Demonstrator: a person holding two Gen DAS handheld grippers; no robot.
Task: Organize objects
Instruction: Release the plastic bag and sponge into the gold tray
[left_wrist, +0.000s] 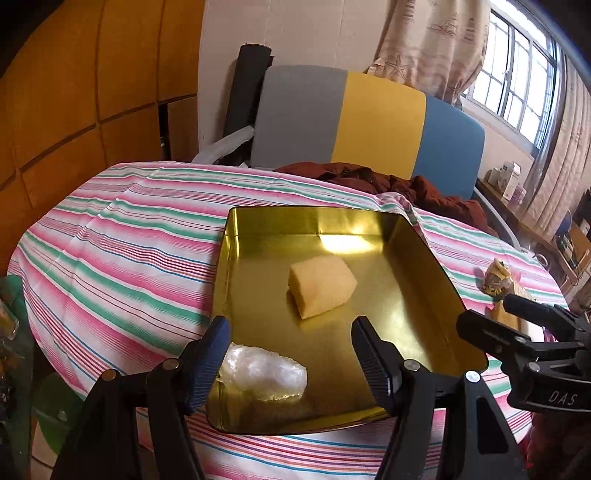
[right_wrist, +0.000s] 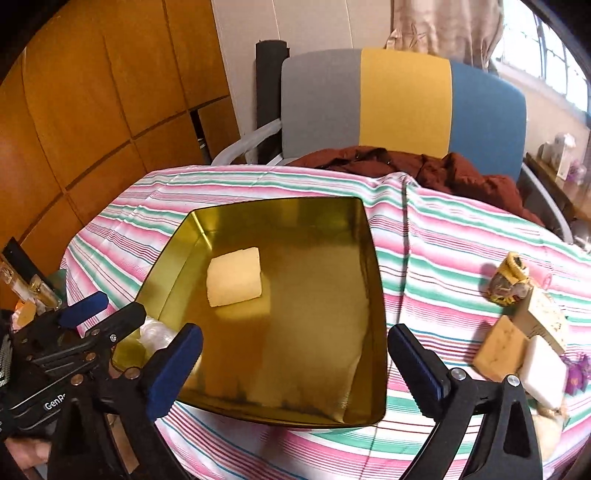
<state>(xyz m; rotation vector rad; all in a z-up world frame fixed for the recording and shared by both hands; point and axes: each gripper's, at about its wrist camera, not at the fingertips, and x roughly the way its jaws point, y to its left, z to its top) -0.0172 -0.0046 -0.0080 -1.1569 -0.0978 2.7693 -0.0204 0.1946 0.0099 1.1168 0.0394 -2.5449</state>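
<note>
A shiny gold tray (left_wrist: 424, 266) (right_wrist: 314, 321) lies on the striped tablecloth. Inside it rest a cream block (left_wrist: 321, 286) (right_wrist: 234, 277) and, in the near left corner, a clear plastic-wrapped lump (left_wrist: 264, 376) (right_wrist: 155, 334). My left gripper (left_wrist: 293, 354) (right_wrist: 123, 303) hovers open over the tray's near edge, with the wrapped lump beside its left finger. Open and holding nothing, my right gripper (right_wrist: 295, 365) (left_wrist: 484, 312) hangs over the tray's near right part. To the right of the tray lie an orange bar (right_wrist: 500, 347), a white bar (right_wrist: 545, 373), a tan box (right_wrist: 546, 317) and a yellow-black wrapped item (right_wrist: 509, 280) (left_wrist: 496, 280).
The striped tablecloth (left_wrist: 129, 240) covers a round table. Behind it stands a grey, yellow and blue chair (left_wrist: 380, 122) with a dark red garment (left_wrist: 406, 188) on the seat. Wooden cabinets (left_wrist: 74, 92) fill the left. Small glass bottles (right_wrist: 33, 291) stand at the table's left edge.
</note>
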